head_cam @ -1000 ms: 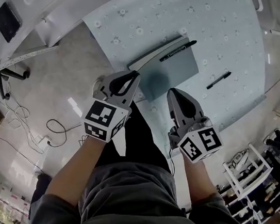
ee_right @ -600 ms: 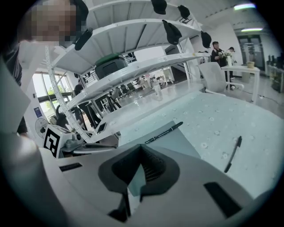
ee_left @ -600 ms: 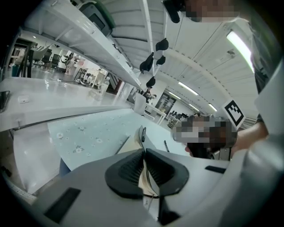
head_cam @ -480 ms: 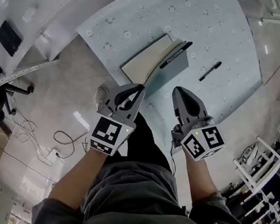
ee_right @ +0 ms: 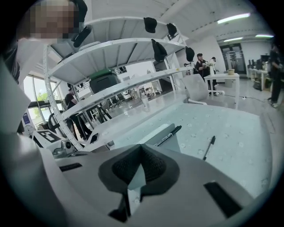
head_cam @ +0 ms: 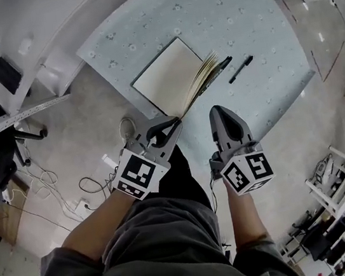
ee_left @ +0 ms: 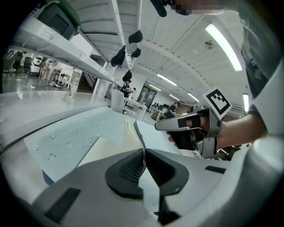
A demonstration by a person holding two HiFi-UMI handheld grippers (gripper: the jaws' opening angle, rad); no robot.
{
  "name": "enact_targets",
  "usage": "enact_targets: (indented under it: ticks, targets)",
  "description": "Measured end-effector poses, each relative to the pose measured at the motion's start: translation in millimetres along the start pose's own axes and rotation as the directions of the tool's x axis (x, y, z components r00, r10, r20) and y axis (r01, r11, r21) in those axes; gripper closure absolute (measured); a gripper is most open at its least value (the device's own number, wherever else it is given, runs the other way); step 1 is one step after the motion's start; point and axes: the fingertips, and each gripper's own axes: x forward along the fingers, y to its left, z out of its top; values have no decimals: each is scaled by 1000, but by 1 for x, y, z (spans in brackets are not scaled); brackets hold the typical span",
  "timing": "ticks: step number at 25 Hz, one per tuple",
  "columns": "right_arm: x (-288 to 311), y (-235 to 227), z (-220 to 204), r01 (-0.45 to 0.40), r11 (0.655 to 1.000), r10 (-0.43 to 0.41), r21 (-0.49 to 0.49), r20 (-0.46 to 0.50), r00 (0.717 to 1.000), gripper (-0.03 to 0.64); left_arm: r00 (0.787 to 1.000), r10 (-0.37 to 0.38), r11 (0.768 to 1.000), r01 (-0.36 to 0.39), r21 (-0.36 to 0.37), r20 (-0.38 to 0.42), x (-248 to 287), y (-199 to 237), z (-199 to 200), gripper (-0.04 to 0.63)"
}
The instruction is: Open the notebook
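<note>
The notebook (head_cam: 166,77) lies on the pale blue flowered table (head_cam: 237,9) with a cream page bared. Its grey cover (head_cam: 195,95) stands steeply up, and several pages fan out behind it. My left gripper (head_cam: 173,123) is shut on the cover's near corner; in the left gripper view the thin dark cover (ee_left: 138,133) runs up from between the pads of that gripper (ee_left: 144,153). My right gripper (head_cam: 220,113) hovers to the right of the cover, shut with nothing in it. Its view, past its own jaws (ee_right: 141,148), shows the cover's grey outside (ee_right: 153,133).
A black marker (head_cam: 220,68) lies against the notebook's far side, and a thin black pen (head_cam: 240,69) lies just beyond it on the table. White shelving (head_cam: 14,68) stands at the left, cables (head_cam: 89,185) lie on the floor, and a white rack (head_cam: 339,180) is at the right.
The cover went from barely lifted to nearly upright, and the cream page came into view. Both grippers rose and drew back toward me. The marker slid off the cover to the notebook's far side.
</note>
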Motion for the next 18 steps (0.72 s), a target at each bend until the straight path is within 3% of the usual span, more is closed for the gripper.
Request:
enact_targets:
  ticks: [6, 10, 18]
  targets:
    - [-35, -20, -12, 74, 996, -77, 51, 51, 996, 614, 994, -76, 992, 83, 98, -73, 12, -34, -16, 574]
    - [-61, -32, -28, 132, 986, -139, 98, 74, 987, 614, 981, -129, 971, 154, 182, -142, 22, -56, -33, 574]
    - [-103, -59, -63, 220, 957, -241, 191, 96, 966, 614, 950, -187, 937, 250, 246, -251, 48, -85, -65, 572]
